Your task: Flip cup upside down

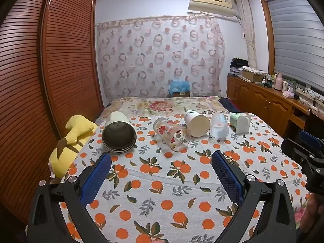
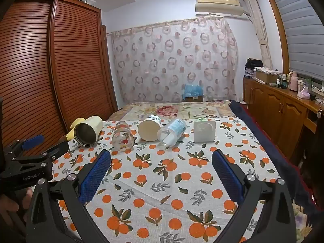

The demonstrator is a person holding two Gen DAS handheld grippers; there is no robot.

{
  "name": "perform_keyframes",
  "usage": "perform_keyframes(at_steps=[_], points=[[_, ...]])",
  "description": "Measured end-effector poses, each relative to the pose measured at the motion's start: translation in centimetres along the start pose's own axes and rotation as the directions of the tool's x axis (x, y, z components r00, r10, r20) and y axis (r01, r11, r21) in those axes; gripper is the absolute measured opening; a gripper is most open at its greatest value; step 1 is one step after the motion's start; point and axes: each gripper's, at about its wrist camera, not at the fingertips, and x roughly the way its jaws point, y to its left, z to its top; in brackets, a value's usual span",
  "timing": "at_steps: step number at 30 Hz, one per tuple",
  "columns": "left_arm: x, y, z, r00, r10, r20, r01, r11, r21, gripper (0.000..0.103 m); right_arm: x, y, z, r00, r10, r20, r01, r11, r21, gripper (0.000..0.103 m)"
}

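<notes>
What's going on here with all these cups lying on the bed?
A person holds two handheld grippers, the left gripper and the right gripper, both open and empty above the orange-print cloth. Five cups lie on their sides in a row, among them a cream tumbler and a printed glass. None is gripped yet.

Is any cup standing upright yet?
No, all five cups lie on their sides on the cloth, from the metal tumbler to the glass.
</notes>
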Motion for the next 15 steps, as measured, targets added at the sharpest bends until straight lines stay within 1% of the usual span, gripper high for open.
perform_keyframes(at_steps=[15], points=[[-0.02,0.0,0.0,1.0,-0.001,0.002,0.001,1.0,-0.001,0.096,-0.01,0.0,0.0,1.0,0.001,0.002,-0.001,1.0,0.0,0.101]])
